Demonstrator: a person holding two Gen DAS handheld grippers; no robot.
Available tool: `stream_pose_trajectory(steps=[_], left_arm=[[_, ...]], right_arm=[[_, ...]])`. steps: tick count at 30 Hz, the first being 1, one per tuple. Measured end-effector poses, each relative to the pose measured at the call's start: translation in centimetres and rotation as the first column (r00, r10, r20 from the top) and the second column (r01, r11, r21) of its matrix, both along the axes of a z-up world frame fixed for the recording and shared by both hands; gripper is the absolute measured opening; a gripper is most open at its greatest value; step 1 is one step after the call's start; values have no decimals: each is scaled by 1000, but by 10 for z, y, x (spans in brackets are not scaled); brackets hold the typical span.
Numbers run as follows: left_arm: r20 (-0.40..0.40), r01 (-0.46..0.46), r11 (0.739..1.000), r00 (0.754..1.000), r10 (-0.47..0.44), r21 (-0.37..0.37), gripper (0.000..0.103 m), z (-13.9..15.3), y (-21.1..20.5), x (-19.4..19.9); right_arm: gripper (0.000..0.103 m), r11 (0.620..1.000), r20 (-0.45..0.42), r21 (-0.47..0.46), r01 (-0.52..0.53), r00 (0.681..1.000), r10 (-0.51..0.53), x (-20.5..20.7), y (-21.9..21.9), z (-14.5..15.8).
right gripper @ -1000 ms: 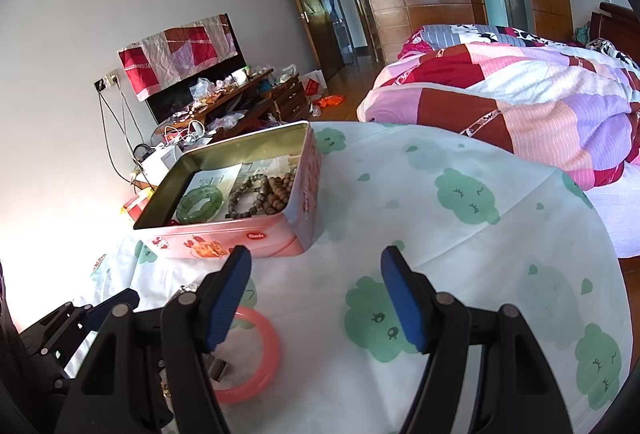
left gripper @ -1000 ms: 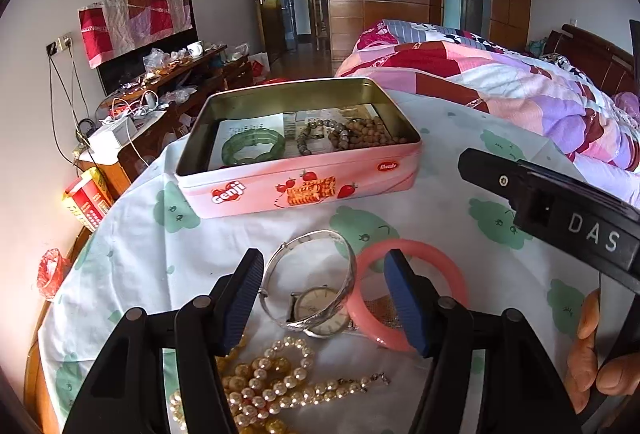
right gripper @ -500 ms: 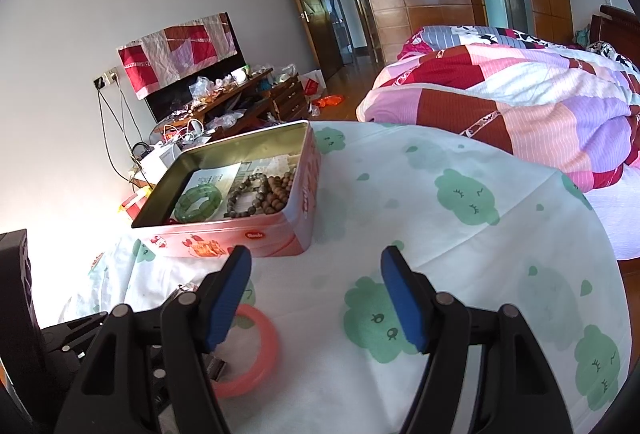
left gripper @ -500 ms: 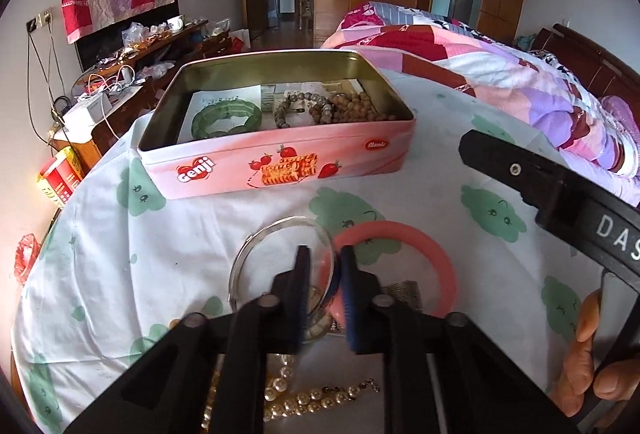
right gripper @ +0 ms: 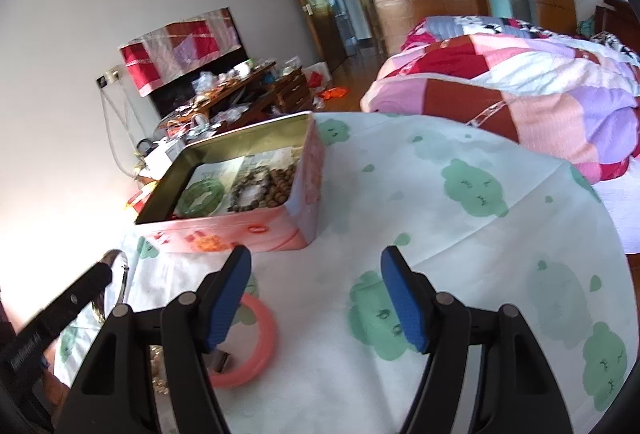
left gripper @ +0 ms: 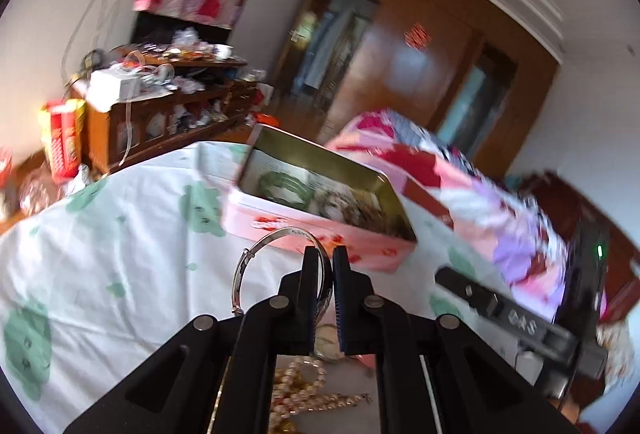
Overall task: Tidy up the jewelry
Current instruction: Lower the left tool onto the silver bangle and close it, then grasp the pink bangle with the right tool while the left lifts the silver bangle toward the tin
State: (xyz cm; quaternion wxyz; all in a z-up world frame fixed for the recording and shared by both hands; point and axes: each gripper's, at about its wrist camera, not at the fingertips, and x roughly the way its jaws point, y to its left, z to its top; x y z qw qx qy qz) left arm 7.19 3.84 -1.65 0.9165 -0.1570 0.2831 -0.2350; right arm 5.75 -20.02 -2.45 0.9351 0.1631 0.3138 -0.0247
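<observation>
Left tool: your jaws are clamped on the silver bangle, gripping its right-hand side. The ring stands nearly upright, lifted above the counter, just in front of the tin. This view is tilted and blurred.

Right tool: your jaws stand wide apart with nothing between them, low over the counter, right of the pink bangle.

Items, largest to smallest:

1. Bed: patchwork quilt in red, pink and purple, behind the counter on the right.
2. Counter: covered by a white cloth with green cloud prints; it carries all the jewelry.
3. Tin: pink outside, gold inside, open, on the far left part of the counter. It holds items 5 and 6 on printed paper.
4. Pink bangle: flat on the cloth, near your right tool's left finger; a small dark object lies inside its ring, too hidden to identify.
5. Green bangle: in the left half of the tin.
6. Brown bead strings: in the tin, just right of the green bangle.
7. Pearl necklace: heaped on the cloth beneath your left tool, partly hidden by its arms.
8. Silver bangle: also seen at the left edge of the right view, beside the tip of your left tool.
</observation>
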Motion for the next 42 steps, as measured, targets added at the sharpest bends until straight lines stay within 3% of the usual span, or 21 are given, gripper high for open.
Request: stream_pose_trajectory(steps=[3, 8, 11, 14, 17, 23, 25, 27, 29, 31, 36, 42], left_arm=[[-7, -40, 999, 999, 40, -16, 6, 1, 8, -3], [-6, -54, 998, 999, 54, 11, 6, 3, 11, -10], [9, -63, 997, 998, 63, 54, 6, 5, 12, -13], [18, -71, 994, 997, 70, 77, 6, 5, 11, -13], [17, -69, 995, 998, 68, 73, 6, 3, 12, -13], [25, -71, 995, 997, 69, 67, 6, 3, 14, -16], [22, -72, 995, 997, 70, 71, 6, 3, 13, -17], [23, -70, 994, 997, 69, 78, 6, 3, 12, -18], [26, -71, 994, 997, 69, 81, 6, 3, 11, -18], [26, -70, 994, 997, 68, 80, 6, 2, 10, -19], [28, -67, 994, 997, 65, 85, 6, 3, 8, -19], [53, -72, 992, 996, 67, 106, 6, 5, 2, -22]], right_arm=[[70, 995, 10, 11, -99, 995, 99, 0, 13, 1], [70, 970, -24, -110, -218, 976, 217, 5, 49, -1], [70, 973, -54, -121, -196, 980, 190, 8, 48, -6], [52, 979, -144, -93, -179, 976, 165, 18, 40, -19], [47, 976, -215, -95, -193, 962, 169, 26, 41, -28], [47, 946, -262, -248, -208, 955, 142, 25, 63, -31], [41, 935, -267, -281, -216, 954, 140, 24, 67, -31], [18, 924, -267, -296, -241, 950, 163, 24, 73, -30], [12, 911, -267, -322, -259, 948, 175, 22, 78, -29], [12, 927, -226, -269, -261, 953, 202, 20, 70, -24], [12, 973, -9, -108, -203, 979, 203, -6, 35, -3], [12, 978, 113, -152, -143, 980, 161, -22, 35, 14]])
